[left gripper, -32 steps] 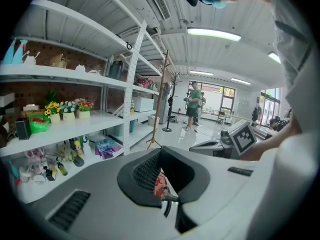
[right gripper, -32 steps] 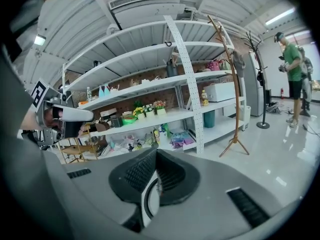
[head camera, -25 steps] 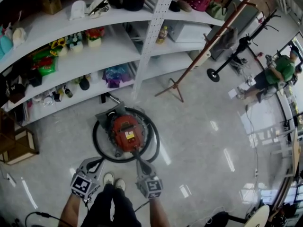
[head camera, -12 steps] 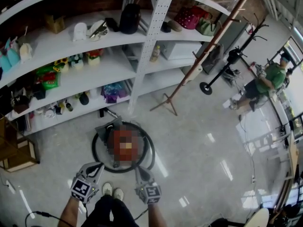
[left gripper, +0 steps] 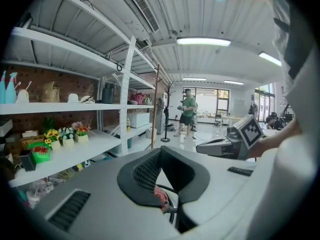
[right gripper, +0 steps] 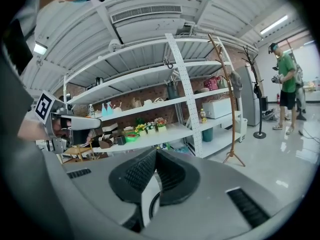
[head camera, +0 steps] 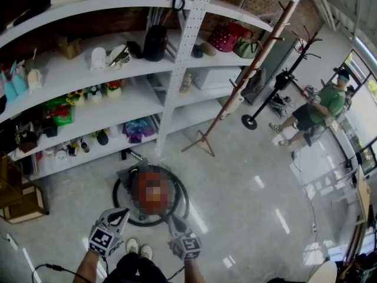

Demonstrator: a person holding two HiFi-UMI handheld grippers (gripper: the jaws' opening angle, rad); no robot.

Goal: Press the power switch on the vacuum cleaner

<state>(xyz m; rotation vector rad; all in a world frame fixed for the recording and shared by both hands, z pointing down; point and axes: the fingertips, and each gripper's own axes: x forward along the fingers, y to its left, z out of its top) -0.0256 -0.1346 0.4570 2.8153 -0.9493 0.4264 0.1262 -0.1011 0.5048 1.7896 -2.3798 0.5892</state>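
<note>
The vacuum cleaner (head camera: 139, 186) stands on the floor in front of my feet, its red body under a mosaic patch, a black hose (head camera: 179, 188) coiled round it. My left gripper (head camera: 121, 213) is shut and empty, its tips over the hose ring's near left edge. The right gripper (head camera: 173, 219) is also shut and empty, pointing at the vacuum's near right side. In the left gripper view the left gripper (left gripper: 161, 150) has its pads meeting at the tips, a bit of the red vacuum (left gripper: 160, 198) showing below. The right gripper (right gripper: 156, 152) looks the same. No switch can be made out.
White shelving (head camera: 100, 108) full of small goods runs behind the vacuum. A leaning wooden coat stand (head camera: 203, 140) and a black stand (head camera: 250, 121) are to the right. A person in a green shirt (head camera: 327, 102) is far right. A wooden crate (head camera: 20, 199) sits left, with a cable (head camera: 53, 268) nearby.
The head view has tilted upward, so the vacuum and both grippers sit lower in the picture. Both grippers stay shut near the vacuum's near edge.
</note>
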